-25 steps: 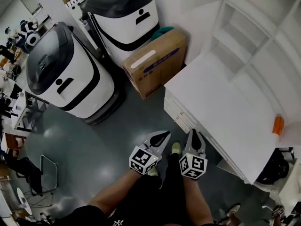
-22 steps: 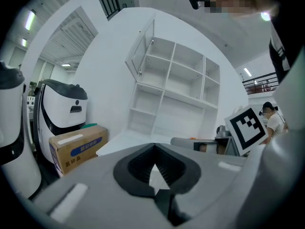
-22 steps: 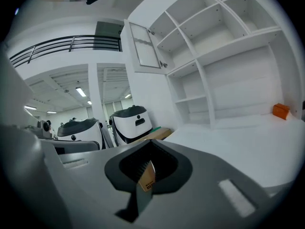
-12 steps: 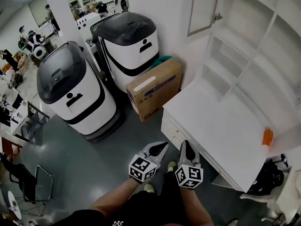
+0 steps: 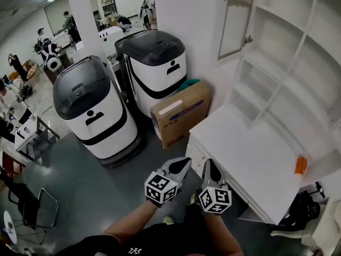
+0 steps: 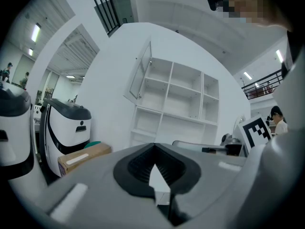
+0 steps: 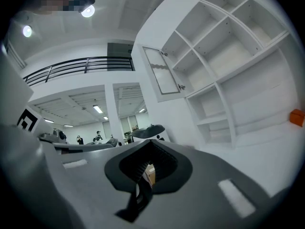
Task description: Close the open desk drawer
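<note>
The white desk (image 5: 250, 159) stands at the right in the head view, with a stack of drawer fronts (image 5: 198, 152) at its near left end. A pale panel (image 5: 249, 215) juts out under the desk's front edge; it looks like a pulled-out drawer, mostly hidden by the top. My left gripper (image 5: 186, 161) and right gripper (image 5: 208, 162) hang side by side in front of the drawer stack, above the floor, touching nothing. In the left gripper view, the left gripper (image 6: 155, 145) is shut and empty. The right gripper (image 7: 151, 141) is shut and empty in its own view.
Two white-and-black machines (image 5: 96, 108) (image 5: 157, 63) and a cardboard box (image 5: 181, 116) stand left of the desk. White shelves (image 5: 287, 63) and a glass cabinet door (image 5: 234, 20) rise behind it. An orange object (image 5: 301, 165) lies on the desk. A black bag (image 5: 301, 209) sits at bottom right.
The head view has tipped upward, showing more of the room and shelves. Both grippers stay shut and side by side, slightly lower in the picture.
</note>
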`<state>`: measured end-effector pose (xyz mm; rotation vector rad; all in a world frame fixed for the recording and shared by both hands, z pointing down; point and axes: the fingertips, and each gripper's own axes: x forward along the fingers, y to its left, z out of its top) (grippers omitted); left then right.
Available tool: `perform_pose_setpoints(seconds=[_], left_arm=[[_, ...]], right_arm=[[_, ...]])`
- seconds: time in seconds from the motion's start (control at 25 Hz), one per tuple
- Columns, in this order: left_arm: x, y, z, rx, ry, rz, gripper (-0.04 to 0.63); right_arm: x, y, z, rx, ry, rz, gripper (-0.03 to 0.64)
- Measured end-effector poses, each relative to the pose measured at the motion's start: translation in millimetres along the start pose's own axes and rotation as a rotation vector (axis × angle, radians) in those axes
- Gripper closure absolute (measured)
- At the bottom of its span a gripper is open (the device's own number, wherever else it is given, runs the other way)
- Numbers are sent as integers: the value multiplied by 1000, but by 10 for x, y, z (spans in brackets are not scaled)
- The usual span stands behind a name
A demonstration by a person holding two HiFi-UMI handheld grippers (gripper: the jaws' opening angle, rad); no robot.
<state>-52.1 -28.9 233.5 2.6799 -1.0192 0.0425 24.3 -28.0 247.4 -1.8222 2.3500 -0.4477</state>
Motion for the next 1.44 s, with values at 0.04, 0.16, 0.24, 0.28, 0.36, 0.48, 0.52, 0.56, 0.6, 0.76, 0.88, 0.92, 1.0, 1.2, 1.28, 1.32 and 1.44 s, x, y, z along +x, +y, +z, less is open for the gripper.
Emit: perform_pose_setpoints(seconds=[0.04,0.16,0.24,0.28,0.36,0.48,0.52,0.56,0.6,0.76,0.88,0.92,1.0,1.2,1.28,1.32,1.44], left_arm=[[-18,-6,38,3,-5,0,595],[-66,-20,104,5,-13,6,595],[-82,-19,151,9,-15,11,595],[-86,-18,175,11,-17,12,595],[-95,-28,220,14,-23,13,595],[-118,-42,289,18,-35,12,595],[-126,-42,307,20,-37,13,595],[-133,-39,322,22,-40,14,595],[-137,-37,332,23,-42,15,595],[-150,-30,323,21,-46,20,595],[-154,10,308,19,-49,27,595],[-155,23,308,18,-49,29,595],[-158,44,309,17,-48,33,595],[-164,90,307,14,-49,37,595],[-167,86,312,11,-50,40,595],[-167,83,313,10,-51,42,595],[-161,70,313,10,-51,41,595]], right_arm=[[-5,29,31,-7,-3,5,604],[-45,101,100,-43,1,18,604],[-58,150,159,-73,2,28,604],[-61,170,186,-87,1,32,604],[-68,202,221,-112,3,38,604],[-74,263,257,-142,10,49,603],[-73,284,268,-148,11,53,603],[-72,300,279,-151,10,56,603],[-70,311,288,-152,9,58,603],[-70,322,297,-153,8,62,603],[-48,330,281,-155,9,64,603],[-40,335,277,-156,10,66,603],[-29,346,267,-159,14,68,603],[4,385,242,-162,18,74,603],[1,388,243,-164,22,77,603],[-1,387,244,-165,23,78,603],[-11,383,249,-165,22,78,603]])
